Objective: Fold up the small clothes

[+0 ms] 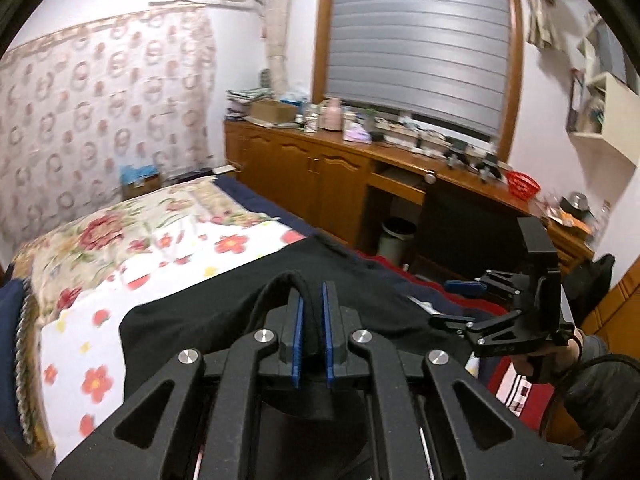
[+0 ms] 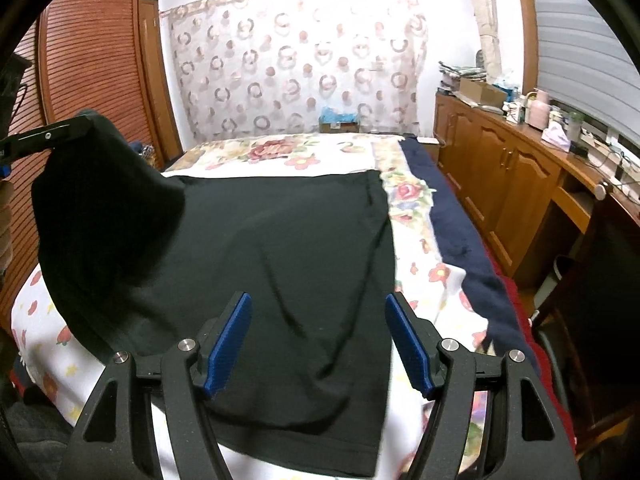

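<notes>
A black garment lies spread on the floral bedsheet. My left gripper is shut on a rolled edge of it, which loops up between the blue pads. In the right wrist view the left gripper holds that corner lifted at the upper left, so the cloth hangs in a draped fold. My right gripper hovers open over the near part of the garment with nothing pinched between its blue pads. In the left wrist view the right gripper stands off to the right, in a person's hand.
The bed has a navy blanket along its right side and a red cover near the corner. A wooden cabinet with a cluttered top runs along the window wall. A bin stands under the desk. A wardrobe is on the left.
</notes>
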The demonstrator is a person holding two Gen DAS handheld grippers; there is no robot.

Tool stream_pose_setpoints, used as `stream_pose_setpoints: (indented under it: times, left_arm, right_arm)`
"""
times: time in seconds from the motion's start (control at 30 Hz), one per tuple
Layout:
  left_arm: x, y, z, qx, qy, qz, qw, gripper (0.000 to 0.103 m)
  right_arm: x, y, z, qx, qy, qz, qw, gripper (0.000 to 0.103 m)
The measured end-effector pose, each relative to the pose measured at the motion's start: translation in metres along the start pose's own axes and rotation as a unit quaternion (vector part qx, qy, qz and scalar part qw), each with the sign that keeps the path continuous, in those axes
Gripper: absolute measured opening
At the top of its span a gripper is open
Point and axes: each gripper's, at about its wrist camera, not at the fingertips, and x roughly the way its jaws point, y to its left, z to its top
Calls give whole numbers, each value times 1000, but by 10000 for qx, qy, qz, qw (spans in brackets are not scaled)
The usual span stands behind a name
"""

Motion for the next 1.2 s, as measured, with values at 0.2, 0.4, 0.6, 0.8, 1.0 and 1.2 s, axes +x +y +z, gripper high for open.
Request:
stream_pose_setpoints:
  times: [0.2,0.4,0.6,0.8,1.0,1.2]
  left_arm:
    - [14,-26,15,100,8,-252,9996,10]
    - [20,-25,3,188,175,-86,9996,51]
    - [11,-1,-23,-75,311,391,9987,54]
    - [-5,34,-62,-437,487,753,9950,54]
    - [-7,56,-93,-721,656,984,9904,54]
    - [0,65,-115,-1001,755,1041,9866,54]
  right_arm:
    - [-7,-2,-7,165,-79,-43,9998,71]
    - [-4,4,-9,210,-83,-47,9997,71]
    - [7,10,1,127,-60,70,9999,71]
    - [25,23,12,-175,97,367,9991,71]
    - [61,39,19,-594,578,679,9942,71]
    - [80,34,20,-606,900,718,9915,60]
